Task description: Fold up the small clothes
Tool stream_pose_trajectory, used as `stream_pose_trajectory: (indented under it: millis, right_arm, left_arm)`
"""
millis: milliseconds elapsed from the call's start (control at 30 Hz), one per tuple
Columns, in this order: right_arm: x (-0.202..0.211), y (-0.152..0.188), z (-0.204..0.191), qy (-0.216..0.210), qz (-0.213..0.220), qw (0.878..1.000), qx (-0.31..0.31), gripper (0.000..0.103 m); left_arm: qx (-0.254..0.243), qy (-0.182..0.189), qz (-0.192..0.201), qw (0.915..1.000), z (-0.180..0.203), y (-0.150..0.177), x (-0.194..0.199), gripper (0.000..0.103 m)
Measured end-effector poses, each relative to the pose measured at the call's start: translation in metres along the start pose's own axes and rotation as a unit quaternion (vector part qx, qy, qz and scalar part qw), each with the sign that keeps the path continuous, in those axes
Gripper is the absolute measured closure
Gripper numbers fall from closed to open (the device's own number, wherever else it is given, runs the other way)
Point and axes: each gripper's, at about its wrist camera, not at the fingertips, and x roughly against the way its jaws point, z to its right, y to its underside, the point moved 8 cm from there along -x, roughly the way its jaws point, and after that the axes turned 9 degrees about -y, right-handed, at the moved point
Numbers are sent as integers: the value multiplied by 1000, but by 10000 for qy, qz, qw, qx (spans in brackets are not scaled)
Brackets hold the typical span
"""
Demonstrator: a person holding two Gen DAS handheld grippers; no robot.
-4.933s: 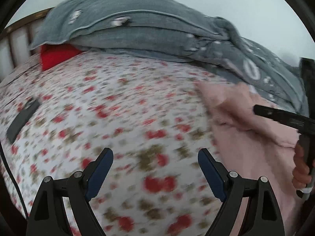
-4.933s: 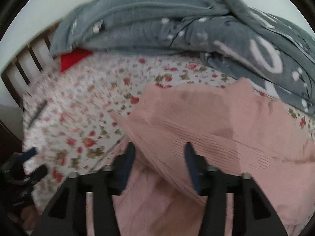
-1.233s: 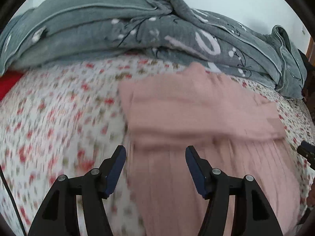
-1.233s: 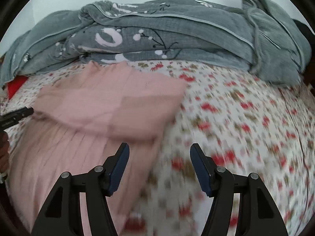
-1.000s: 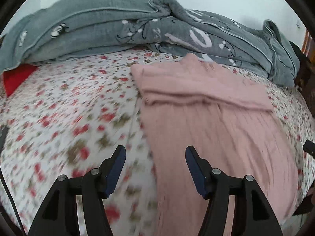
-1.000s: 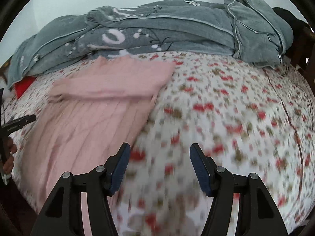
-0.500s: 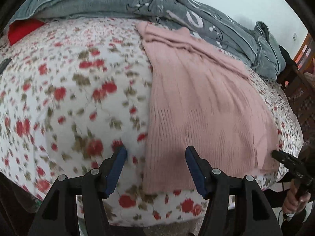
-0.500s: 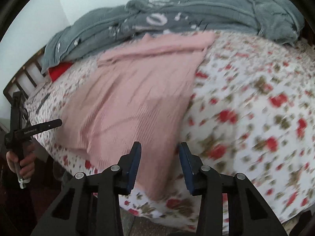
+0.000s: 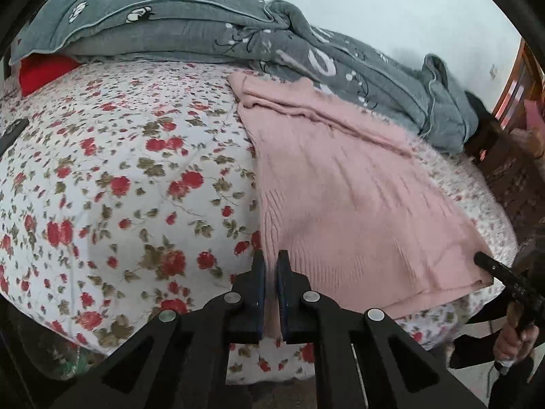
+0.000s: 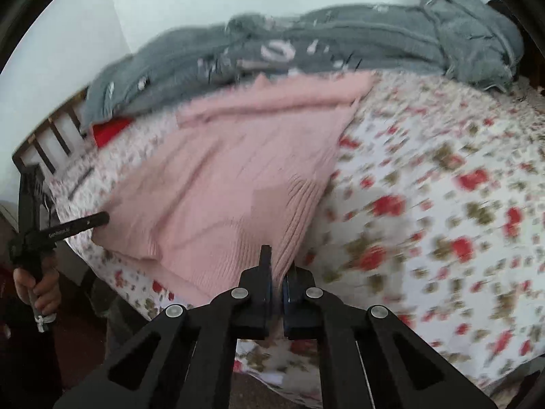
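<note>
Pink knitted garment (image 9: pixel 344 204) lies flat on the bed's floral sheet (image 9: pixel 129 177), its ribbed hem at the near edge of the mattress and its folded top at the far side. The left tongs (image 9: pixel 270 266) are pressed together on the hem's near left corner, pink fabric pinched between the blue pads. The right tongs (image 10: pixel 277 272) are likewise clamped on the hem's right corner, with the ribbing drawn up into the narrow gap. In the right wrist view the left tongs show from the side at the garment's far corner, with the hand (image 10: pixel 37 286) gripping the handle below. Beyond the garment a grey quilt (image 9: pixel 211 30) is heaped along the wall, touching the garment's top edge. A red cushion (image 9: pixel 44 70) peeks out under the quilt's left end, next to the wooden headboard (image 10: pixel 51 136)
</note>
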Motion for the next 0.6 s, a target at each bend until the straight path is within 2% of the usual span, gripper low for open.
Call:
stream_pose_trajectory:
  millis: [100, 267, 433, 467, 533, 600]
  right_arm:
    - [-1, 6, 18, -186, -147, 9992, -334, 99]
    - [-24, 33, 23, 26, -435, 9985, -319, 99]
    - [-28, 36, 20, -31, -589, 9977, -331, 96]
    - [-27, 35, 20, -22, -606, 9977, -314, 94]
    - [-24, 32, 18, 21, -563, 9979, -326, 90]
    - [-18, 30, 18, -41, -444, 9984, -361, 78]
  left_arm:
    - [124, 7, -272, 9996, -8, 12, -12, 96]
    - [230, -35, -491, 9985, -12, 31, -28, 96]
    - [-186, -207, -520, 9983, -3, 29, -26, 92]
    - [-266, -252, -504, 9981, -2, 28, -25, 83]
    - [-309, -326, -397, 9982, -3, 26, -24, 56]
    - [-202, -158, -339, 9991, -3, 24, -24, 54]
